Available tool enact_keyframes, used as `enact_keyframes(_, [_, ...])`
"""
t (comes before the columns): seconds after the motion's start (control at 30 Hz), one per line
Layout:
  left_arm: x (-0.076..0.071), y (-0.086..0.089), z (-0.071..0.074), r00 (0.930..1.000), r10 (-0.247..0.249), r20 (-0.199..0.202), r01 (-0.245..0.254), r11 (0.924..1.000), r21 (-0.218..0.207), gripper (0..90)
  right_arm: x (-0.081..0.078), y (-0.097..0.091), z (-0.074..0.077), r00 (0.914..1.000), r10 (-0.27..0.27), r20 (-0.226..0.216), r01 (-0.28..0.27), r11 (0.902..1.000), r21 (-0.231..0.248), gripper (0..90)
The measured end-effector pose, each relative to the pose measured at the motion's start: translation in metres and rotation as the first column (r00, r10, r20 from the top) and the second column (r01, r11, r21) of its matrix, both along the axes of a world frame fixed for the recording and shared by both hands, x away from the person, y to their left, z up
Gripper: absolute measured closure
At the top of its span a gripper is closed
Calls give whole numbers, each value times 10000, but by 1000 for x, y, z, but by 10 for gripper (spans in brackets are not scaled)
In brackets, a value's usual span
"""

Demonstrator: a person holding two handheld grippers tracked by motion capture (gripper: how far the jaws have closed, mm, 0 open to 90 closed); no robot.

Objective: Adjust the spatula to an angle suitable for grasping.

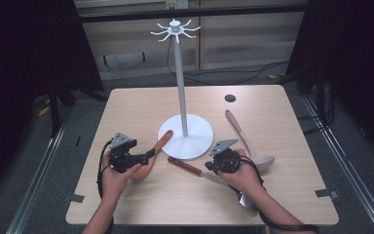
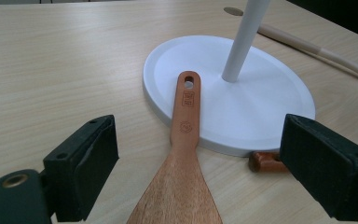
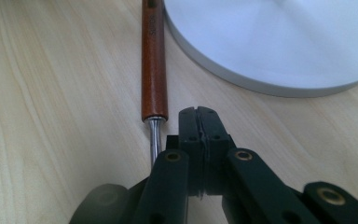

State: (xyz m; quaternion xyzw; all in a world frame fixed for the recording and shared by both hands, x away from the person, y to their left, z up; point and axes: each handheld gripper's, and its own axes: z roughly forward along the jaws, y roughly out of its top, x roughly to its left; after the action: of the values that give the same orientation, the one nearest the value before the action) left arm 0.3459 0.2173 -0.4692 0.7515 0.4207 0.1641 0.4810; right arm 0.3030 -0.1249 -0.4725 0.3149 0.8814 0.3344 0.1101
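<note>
White stand (image 1: 185, 136) on pale wood-grain table (image 1: 126, 112); reddish-brown wooden spatula (image 2: 184, 158) — stamped marks on handle; dark red-brown handle on silver-shafted utensil (image 3: 154, 70); beige ladle (image 1: 248, 144); black grippers (image 1: 148, 155) (image 1: 209, 166) — grey plates.

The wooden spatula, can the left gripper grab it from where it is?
Probably yes. The left gripper is open, one jaw on each side of the wooden spatula, and nothing lies between them. The spatula's handle tip rests on the white stand base.

Smooth wooden spatula (image 2: 182, 158), matt white stand (image 2: 242, 107)
</note>
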Motion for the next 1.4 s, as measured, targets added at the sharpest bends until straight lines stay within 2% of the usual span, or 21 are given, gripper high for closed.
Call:
enact_keyframes(0.2, [0, 1, 1, 10000, -5, 44, 5, 10000, -63, 116, 4, 6, -10, 9988, 343, -353, -351, 9992, -209, 899])
enact_keyframes(0.33, [0, 1, 1, 10000, 16, 56, -15, 10000, -58, 116, 1, 9, -13, 9981, 508, -362, -520, 9981, -334, 899])
enact_keyframes(0.4, [0, 1, 1, 10000, 21, 60, -21, 10000, -41, 116, 0, 10, -13, 9983, 404, -423, -412, 9990, -189, 899])
enact_keyframes(0.43, [0, 1, 2, 10000, 22, 73, -22, 10000, -30, 117, 1, 10, -14, 9972, 561, -503, -563, 9984, -28, 898])
enact_keyframes(0.5, [-1, 1, 2, 9999, 23, 115, -22, 10000, -24, 117, 0, 11, -13, 9969, 631, -473, -639, 9978, -168, 898])
enact_keyframes(0.67, [-1, 1, 3, 9999, 54, 132, -53, 10000, -56, 117, -2, 14, -13, 9955, 779, -545, -781, 9969, -15, 898])
enact_keyframes(0.77, [-1, 2, 3, 9999, 67, 135, -66, 10000, -52, 117, -3, 15, -14, 9949, 865, -524, -872, 9961, -128, 898])
enact_keyframes(0.9, [-1, 2, 3, 9999, 42, 145, -41, 10000, -36, 117, -5, 18, -14, 9930, 1006, -613, -1011, 9949, -40, 894])
enact_keyframes(0.97, [-1, 2, 3, 9999, 44, 154, -43, 10000, -33, 118, -5, 17, -15, 9929, 1076, -504, -1080, 9941, -45, 891])
enact_keyframes(1.17, [-1, 2, 4, 9997, 100, 214, -100, 9999, -39, 121, -7, 12, -7, 9940, 911, -608, -900, 9957, 215, 828])
enact_keyframes(1.33, [-2, 1, 4, 9995, 140, 270, -139, 9999, -51, 123, -12, 4, -1, 9942, 866, -630, -863, 9962, 67, 775])
enact_keyframes(1.4, [-2, 0, 4, 9996, 98, 259, -98, 10000, -14, 123, -16, -2, 0, 9937, 771, -818, -764, 9970, 117, 748])
